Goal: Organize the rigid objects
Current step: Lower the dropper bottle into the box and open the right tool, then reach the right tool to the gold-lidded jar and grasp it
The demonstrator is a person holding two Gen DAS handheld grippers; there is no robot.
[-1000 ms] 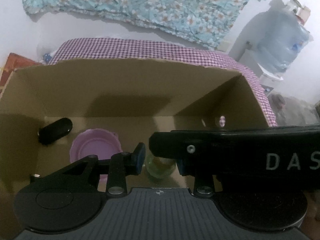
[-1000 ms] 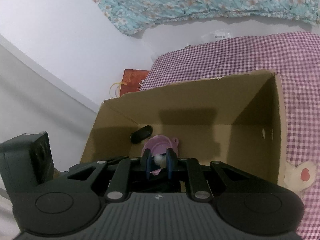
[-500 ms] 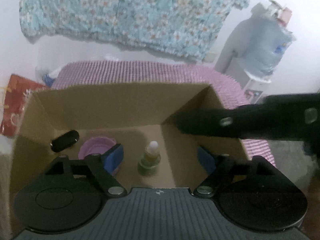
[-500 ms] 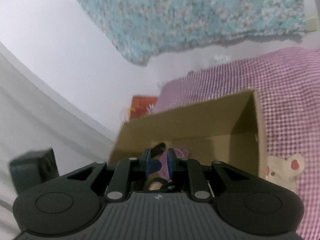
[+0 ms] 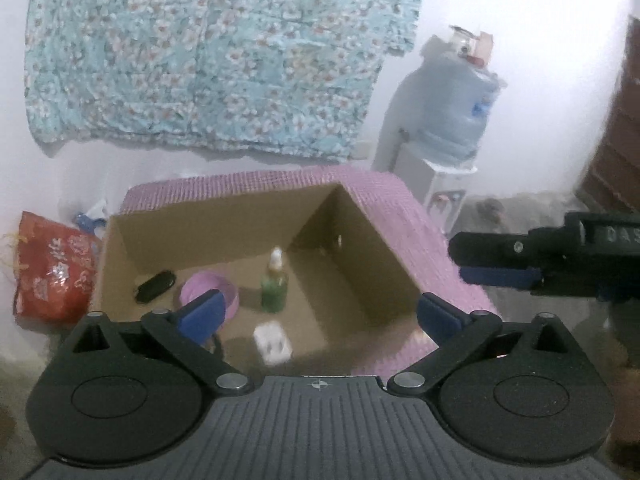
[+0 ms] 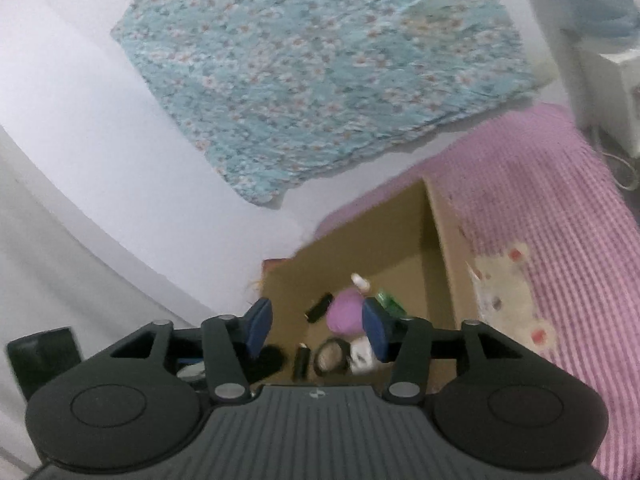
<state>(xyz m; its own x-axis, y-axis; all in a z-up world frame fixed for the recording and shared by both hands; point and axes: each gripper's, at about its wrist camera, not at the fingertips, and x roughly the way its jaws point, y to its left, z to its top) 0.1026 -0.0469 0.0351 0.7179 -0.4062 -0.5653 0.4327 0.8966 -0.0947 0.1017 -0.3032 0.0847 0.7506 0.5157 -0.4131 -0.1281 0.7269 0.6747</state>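
Green dropper bottle and white plug adapter lie in the box; both grippers empty.

The small green glass bottle [image 5: 274, 290] stands upright on the floor of the open brown cardboard box [image 5: 224, 220], beside the round purple plastic lid [image 5: 210, 294], the white plug adapter [image 5: 273, 342] nearer. The left gripper [image 5: 318, 314] and right gripper [image 6: 316, 326] hang above, jaws opening, nothing between them. Best lift clear of the rim before turning for another item.

A brown box [image 5: 224, 216] sits on pink-checked cloth [image 5: 404, 216]. Inside: a green bottle [image 5: 274, 290], a purple bowl [image 5: 208, 294] at its nine o'clock, a black case [image 5: 156, 286], a white plug [image 5: 274, 342]. Teal floral fabric [image 5: 208, 52] hangs at twelve; a red bag [image 5: 52, 268] lies at nine.
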